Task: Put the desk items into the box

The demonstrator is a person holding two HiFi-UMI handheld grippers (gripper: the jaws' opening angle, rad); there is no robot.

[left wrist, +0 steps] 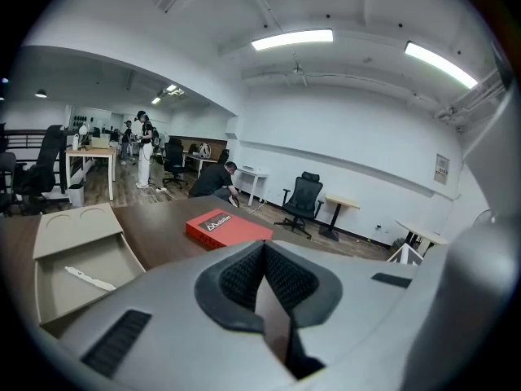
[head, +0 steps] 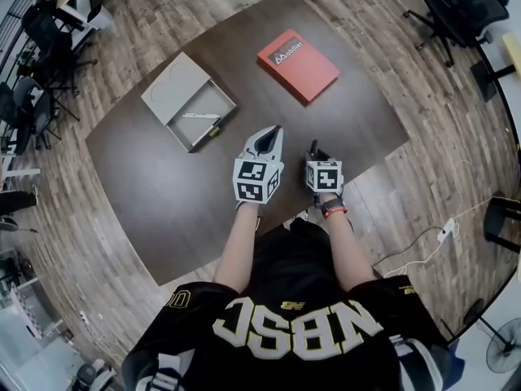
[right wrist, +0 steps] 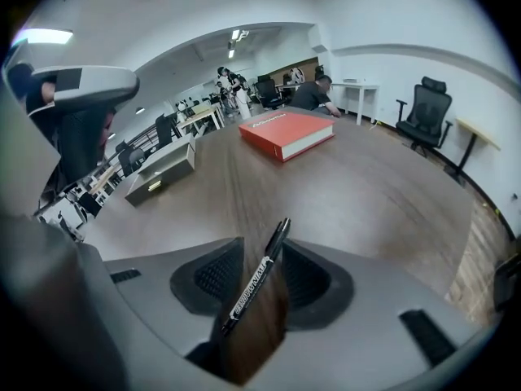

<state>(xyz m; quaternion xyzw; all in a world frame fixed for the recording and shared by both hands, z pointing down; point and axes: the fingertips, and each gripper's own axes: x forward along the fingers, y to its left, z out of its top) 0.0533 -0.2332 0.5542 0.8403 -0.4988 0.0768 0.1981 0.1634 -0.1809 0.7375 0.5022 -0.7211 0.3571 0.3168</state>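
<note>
Closest to us, the black jersey [head: 285, 324] is filling the bottom of the head view, and both forearms are reaching out over the dark wooden table [head: 155, 194]. We're holding the right gripper [head: 319, 150] low by the table's near edge. Its jaws are standing apart, released, with a black marker pen [right wrist: 254, 287] lying slantwise in the gap between them, and going by the right gripper view the pads aren't pressing on it. Just beside it, the left gripper [head: 270, 133] is hovering with its jaws clenched together at the tips and nothing caught in them. Farther out on the left, the tan box [head: 172, 84] is sitting open with its lid flipped back. A white pen [head: 201, 116] is already lying in its tray, plus something small and yellowish [head: 214, 130] at the tray's near edge that we can't make out. Well apart from the box, toward the far right, a red book [head: 298, 63] is lying flat, and a few black office chairs [head: 456, 10] are standing around on the plank floor.
</note>
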